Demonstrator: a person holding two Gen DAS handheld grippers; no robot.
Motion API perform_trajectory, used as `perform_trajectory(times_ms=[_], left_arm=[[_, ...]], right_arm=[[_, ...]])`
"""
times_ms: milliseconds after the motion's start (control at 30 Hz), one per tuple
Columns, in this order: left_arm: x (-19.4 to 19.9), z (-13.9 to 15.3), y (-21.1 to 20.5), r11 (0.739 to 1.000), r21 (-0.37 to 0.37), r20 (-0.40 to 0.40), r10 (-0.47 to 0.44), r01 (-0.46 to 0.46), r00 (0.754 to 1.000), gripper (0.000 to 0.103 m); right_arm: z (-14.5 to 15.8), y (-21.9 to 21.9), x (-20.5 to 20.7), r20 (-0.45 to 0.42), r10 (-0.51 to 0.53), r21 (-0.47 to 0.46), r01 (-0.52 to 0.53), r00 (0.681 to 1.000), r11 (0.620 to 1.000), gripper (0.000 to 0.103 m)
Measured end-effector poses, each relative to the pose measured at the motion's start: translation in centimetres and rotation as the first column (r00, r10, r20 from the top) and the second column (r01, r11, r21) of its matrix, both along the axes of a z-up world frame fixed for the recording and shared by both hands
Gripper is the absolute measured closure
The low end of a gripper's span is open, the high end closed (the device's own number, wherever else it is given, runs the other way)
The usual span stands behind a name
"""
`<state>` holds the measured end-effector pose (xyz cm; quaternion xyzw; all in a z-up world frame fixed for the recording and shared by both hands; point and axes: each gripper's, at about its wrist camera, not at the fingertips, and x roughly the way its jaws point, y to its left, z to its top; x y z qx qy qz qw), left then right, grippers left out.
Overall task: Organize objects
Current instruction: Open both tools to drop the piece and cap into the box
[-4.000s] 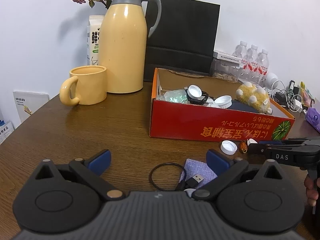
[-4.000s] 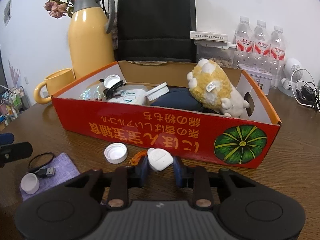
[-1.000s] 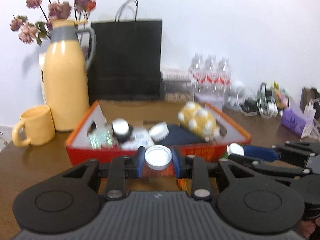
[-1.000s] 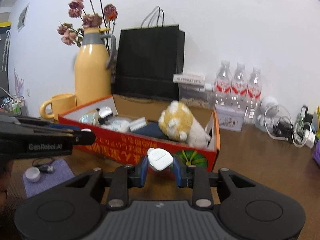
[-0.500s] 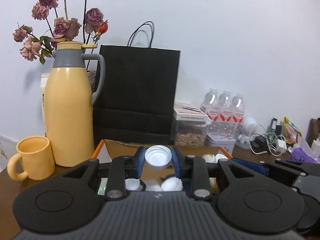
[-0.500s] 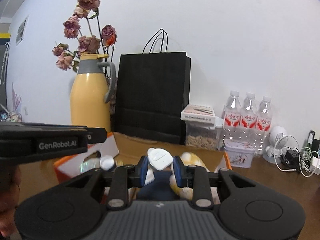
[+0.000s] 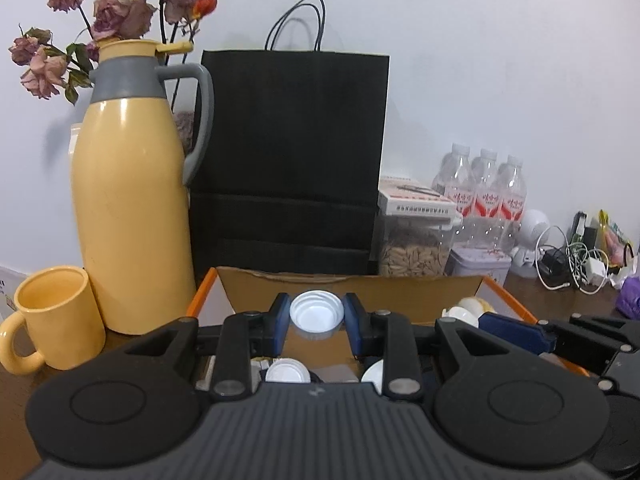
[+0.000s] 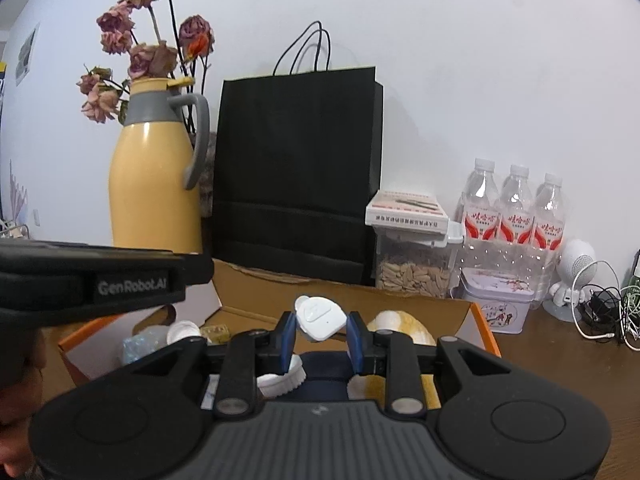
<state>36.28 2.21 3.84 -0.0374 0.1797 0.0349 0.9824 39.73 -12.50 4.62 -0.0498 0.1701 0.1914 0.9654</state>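
1. Bottle cap (white, hollow side showing) sits pinched in the left gripper, above the cardboard box.
2. Right gripper clamps a white plastic piece over the same box.

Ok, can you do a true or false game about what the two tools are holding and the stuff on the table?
1. The left tool is shut on a white bottle cap. True.
2. The right tool holds nothing. False: it is shut on a small white plastic piece.
3. Both tools are above the open cardboard box. True.
4. The yellow mug sits inside the box. False: it stands on the table beside the yellow jug, outside the box.
5. A black paper bag stands behind the box. True.
6. Five water bottles stand by the wall. False: there are three water bottles.
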Motion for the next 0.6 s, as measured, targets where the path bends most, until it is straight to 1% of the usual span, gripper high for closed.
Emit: perform_trajectory(times_ms=[200, 233, 267, 300, 333, 367, 400, 433, 467, 500, 533, 600], left_arm=[[-0.3, -0.1, 0.1, 1.000, 0.004, 0.008, 0.003, -0.003, 1.000, 0.073], [-0.3, 0.0, 0.1, 1.000, 0.005, 0.011, 0.004, -0.004, 1.000, 0.071], [-0.4, 0.1, 0.2, 1.000, 0.007, 0.017, 0.007, -0.007, 1.000, 0.061], [-0.5, 0.2, 0.2, 1.000, 0.008, 0.020, 0.010, -0.010, 1.000, 0.054], [-0.6, 0.3, 0.2, 1.000, 0.007, 0.026, 0.015, -0.015, 1.000, 0.041], [-0.8, 0.4, 0.3, 1.000, 0.007, 0.034, 0.022, -0.022, 0.999, 0.024], [-0.9, 0.5, 0.3, 1.000, 0.007, 0.047, 0.029, -0.029, 0.998, 0.016], [-1.0, 0.6, 0.4, 0.999, 0.011, 0.060, 0.034, -0.035, 0.998, 0.001], [-1.2, 0.6, 0.3, 0.999, 0.014, 0.073, 0.039, -0.041, 0.997, 0.000], [-1.3, 0.7, 0.3, 0.999, 0.014, 0.081, 0.050, -0.052, 0.995, 0.000], [-1.3, 0.8, 0.4, 0.999, 0.010, 0.078, 0.053, -0.054, 0.996, 0.000], [-1.3, 0.8, 0.6, 0.998, -0.007, 0.074, 0.058, -0.058, 0.996, 0.000]], right_arm=[[-0.3, -0.1, 0.0, -0.014, -0.001, -0.016, 0.001, 1.000, 1.000, 0.076], [-0.2, -0.2, 0.0, -0.015, -0.003, -0.016, 0.003, 1.000, 1.000, 0.076], [-0.2, -0.2, -0.1, -0.014, -0.007, -0.016, 0.007, 1.000, 1.000, 0.076], [-0.2, -0.3, -0.1, -0.013, -0.010, -0.017, 0.010, 1.000, 1.000, 0.075], [-0.2, -0.3, -0.2, -0.011, -0.013, -0.020, 0.013, 1.000, 1.000, 0.068], [-0.1, -0.3, -0.3, -0.009, -0.015, -0.021, 0.015, 1.000, 1.000, 0.063], [-0.1, -0.4, -0.4, -0.009, -0.013, -0.016, 0.013, 1.000, 1.000, 0.051], [0.0, -0.5, -0.5, -0.010, -0.009, -0.010, 0.009, 1.000, 1.000, 0.036], [0.0, -0.5, -0.6, -0.009, -0.005, -0.006, 0.005, 1.000, 1.000, 0.028], [0.1, -0.5, -0.7, -0.007, -0.003, -0.005, 0.003, 1.000, 1.000, 0.009], [0.1, -0.4, -0.9, -0.003, -0.004, -0.006, 0.004, 1.000, 1.000, 0.000], [0.1, -0.3, -1.1, 0.005, -0.006, -0.012, 0.006, 1.000, 1.000, 0.000]])
